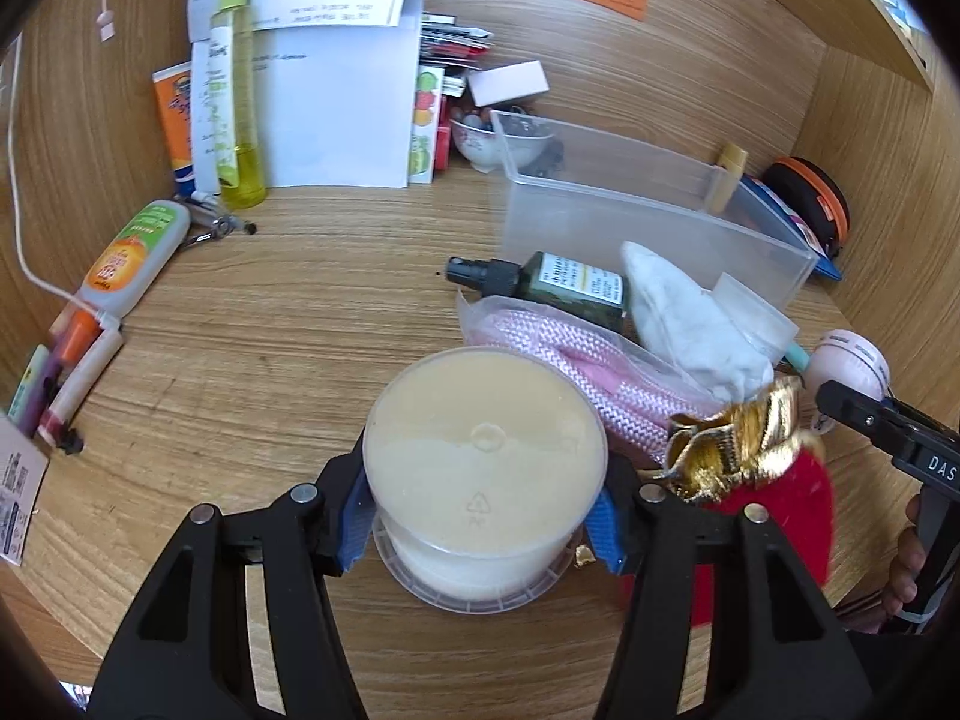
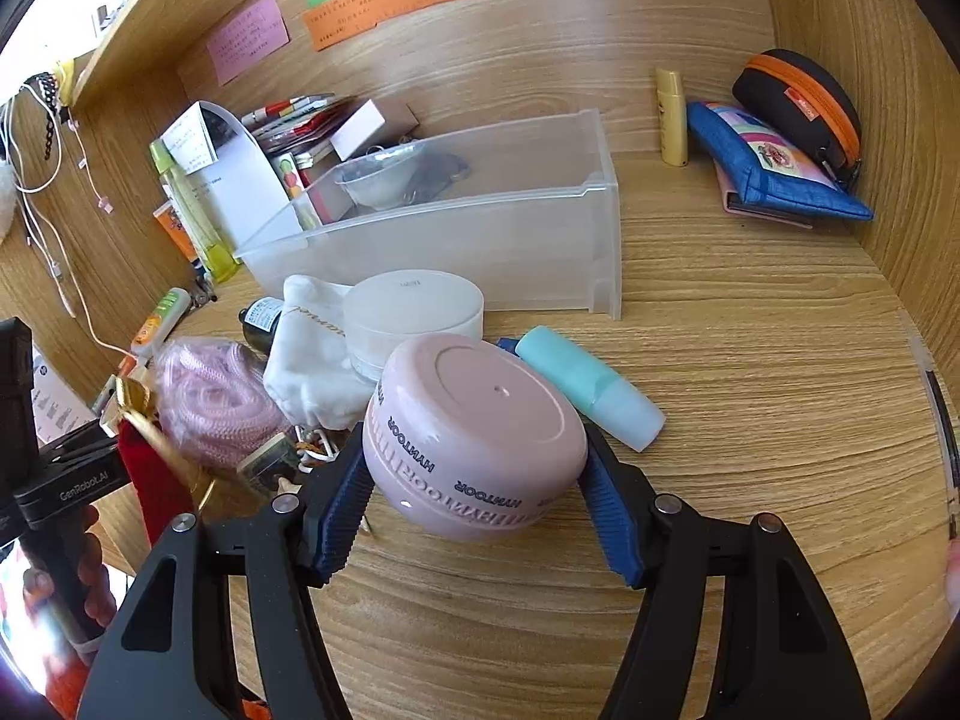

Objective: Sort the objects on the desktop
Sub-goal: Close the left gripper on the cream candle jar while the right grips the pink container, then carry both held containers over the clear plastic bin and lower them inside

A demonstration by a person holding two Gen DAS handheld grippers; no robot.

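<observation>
On a cluttered wooden desk (image 2: pixel 750 360), two handheld grippers each clasp one round container. The left gripper (image 1: pixel 483 516) is clamped on an upside-down translucent tub (image 1: pixel 480 468), its blue pads pressing both sides. The right gripper (image 2: pixel 480 510) grips a tilted pink jar (image 2: pixel 474 438) printed HYNTOOR. One clear plastic bin (image 2: pixel 480 240) stands behind them, with one mint tube (image 2: pixel 591 387) lying just beside the pink jar. Three coloured notes are stuck to the back panel.
</observation>
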